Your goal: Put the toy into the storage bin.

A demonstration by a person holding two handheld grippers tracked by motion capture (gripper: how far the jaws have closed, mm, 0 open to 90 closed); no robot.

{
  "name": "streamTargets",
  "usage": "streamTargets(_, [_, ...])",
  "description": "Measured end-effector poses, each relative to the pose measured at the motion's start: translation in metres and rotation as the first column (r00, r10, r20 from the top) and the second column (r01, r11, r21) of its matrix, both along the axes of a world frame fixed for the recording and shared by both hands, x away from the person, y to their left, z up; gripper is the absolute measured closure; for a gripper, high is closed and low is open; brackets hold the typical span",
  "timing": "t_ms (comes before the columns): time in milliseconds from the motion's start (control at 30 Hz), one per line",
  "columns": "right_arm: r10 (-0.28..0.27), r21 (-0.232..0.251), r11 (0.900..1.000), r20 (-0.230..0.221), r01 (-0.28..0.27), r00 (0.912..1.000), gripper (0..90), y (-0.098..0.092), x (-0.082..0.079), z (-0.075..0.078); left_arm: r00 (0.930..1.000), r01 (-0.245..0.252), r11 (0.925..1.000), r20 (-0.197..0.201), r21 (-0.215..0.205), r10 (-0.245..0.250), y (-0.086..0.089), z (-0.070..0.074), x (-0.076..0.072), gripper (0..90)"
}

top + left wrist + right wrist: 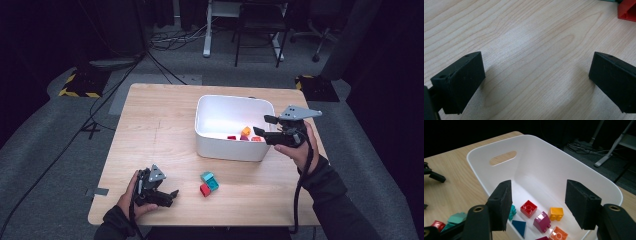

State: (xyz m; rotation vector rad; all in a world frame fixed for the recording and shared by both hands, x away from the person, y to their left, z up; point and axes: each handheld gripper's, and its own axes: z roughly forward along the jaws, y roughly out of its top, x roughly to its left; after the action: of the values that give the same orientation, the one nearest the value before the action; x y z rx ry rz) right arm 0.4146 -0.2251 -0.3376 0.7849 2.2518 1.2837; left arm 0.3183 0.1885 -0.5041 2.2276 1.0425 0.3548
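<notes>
my right gripper (537, 205) hangs part open and empty over the white bin (539, 167) (red (529, 208), yellow (556, 213), magenta (542, 221), orange (558, 234) and blue (519, 227) blocks inside), my left gripper (536, 75) gapes wide over bare table (524, 37).

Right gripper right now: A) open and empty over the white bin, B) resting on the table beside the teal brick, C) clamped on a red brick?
A: the right gripper has its jaws apart with nothing between them, above the white bin, where bricks lie loose.

You see a white bin (544, 167) holding red (528, 208), yellow (556, 213), magenta (542, 221) and orange (558, 235) bricks at lower centre; pale wood-grain table (524, 37).
</notes>
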Motion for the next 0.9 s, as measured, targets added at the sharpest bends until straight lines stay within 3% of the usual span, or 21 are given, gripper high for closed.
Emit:
streamTargets(233, [0.069,0.008,0.998,0.045,-0.069,0.9966,37.1,0.002,-0.027,0.005,1.0,0.0,1.0,0.0,0.001,0.0,0.0,0.0,0.0,0.6])
streamTargets(400, [0.114,0.001,0.993,0.045,-0.114,0.9924,36.0,0.007,-0.041,-0.001,1.0,-0.003,1.0,0.0,0.0,0.003,0.0,0.0,0.0,0.6])
streamTargets(633, [0.152,-0.005,0.988,0.036,-0.152,0.9877,31.8,0.017,-0.053,-0.02,1.0,-0.004,1.0,0.001,0.0,0.004,0.0,0.0,0.0,0.6])
streamTargets(900, [0.185,-0.019,0.983,-0.011,-0.185,0.9828,31.5,0.03,-0.059,-0.054,1.0,-0.005,1.0,0.003,0.002,0.005,0.0,0.0,0.0,0.6])
